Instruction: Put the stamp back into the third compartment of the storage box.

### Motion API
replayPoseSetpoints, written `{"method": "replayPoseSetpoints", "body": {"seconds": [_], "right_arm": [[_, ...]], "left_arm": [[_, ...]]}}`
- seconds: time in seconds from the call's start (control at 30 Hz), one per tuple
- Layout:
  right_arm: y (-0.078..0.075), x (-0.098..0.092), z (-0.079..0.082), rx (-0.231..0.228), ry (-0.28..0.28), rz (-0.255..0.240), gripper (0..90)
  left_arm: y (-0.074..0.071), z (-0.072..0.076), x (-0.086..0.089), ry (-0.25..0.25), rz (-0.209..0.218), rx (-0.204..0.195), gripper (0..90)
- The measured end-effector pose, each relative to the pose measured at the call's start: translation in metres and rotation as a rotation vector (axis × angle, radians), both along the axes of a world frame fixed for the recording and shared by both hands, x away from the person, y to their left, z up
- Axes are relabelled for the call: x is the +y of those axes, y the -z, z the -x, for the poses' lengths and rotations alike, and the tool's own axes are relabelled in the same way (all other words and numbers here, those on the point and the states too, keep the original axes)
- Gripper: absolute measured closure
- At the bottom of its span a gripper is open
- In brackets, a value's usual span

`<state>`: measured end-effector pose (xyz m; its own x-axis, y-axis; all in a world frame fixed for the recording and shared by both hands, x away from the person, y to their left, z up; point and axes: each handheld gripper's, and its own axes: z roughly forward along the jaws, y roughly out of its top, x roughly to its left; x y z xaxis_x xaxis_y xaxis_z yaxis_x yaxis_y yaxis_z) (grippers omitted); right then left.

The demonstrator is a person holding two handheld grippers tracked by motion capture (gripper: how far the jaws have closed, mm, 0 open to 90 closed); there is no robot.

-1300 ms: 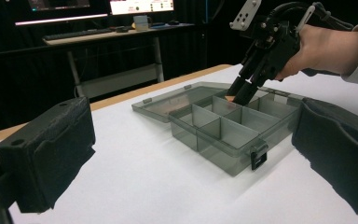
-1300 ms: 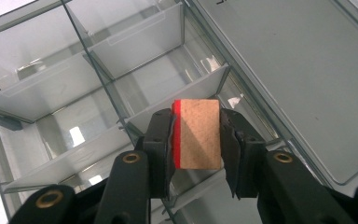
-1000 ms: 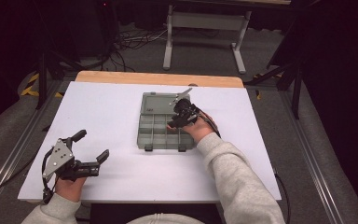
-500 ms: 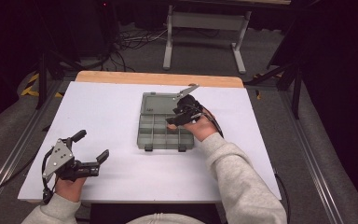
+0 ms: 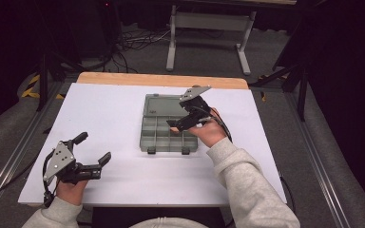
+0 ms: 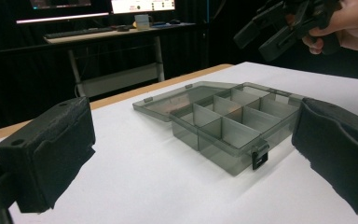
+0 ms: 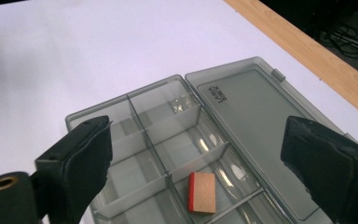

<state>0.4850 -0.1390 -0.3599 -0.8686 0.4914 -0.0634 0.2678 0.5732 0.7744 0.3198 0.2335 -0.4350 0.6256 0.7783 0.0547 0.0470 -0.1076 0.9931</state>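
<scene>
Hovering wide-open and empty above the open compartment box [image 5: 166, 132] mid-counter [image 5: 123, 109], the right gripper [image 5: 184, 124] overlooks a small red-edged block [image 7: 202, 192] already inside, while the left gripper [image 5: 94, 154], likewise open, waits aside.

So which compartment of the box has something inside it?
The one under the right gripper, beside the open lid: it holds a small tan block with a red edge. The other compartments of the box look empty.
</scene>
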Motion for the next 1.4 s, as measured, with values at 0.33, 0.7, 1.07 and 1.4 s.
{"method": "replayPoseSetpoints", "body": {"seconds": [0.33,0.7,1.07,1.4], "right_arm": [[-0.013,-0.001,0.016,-0.057,-0.001,-0.029,0.3],[-0.018,-0.008,0.035,-0.089,-0.032,-0.062,0.2],[-0.023,-0.025,0.056,-0.124,-0.029,-0.101,0.2],[-0.025,-0.046,0.076,-0.148,-0.021,-0.127,0.2]], "left_arm": [[0.000,0.000,0.000,-0.003,0.000,0.000,0.3],[0.000,0.001,0.000,-0.002,-0.001,-0.001,0.3],[0.000,0.001,0.000,-0.002,-0.001,0.000,0.3],[-0.001,0.000,0.000,-0.005,-0.001,-0.001,0.3]]}}
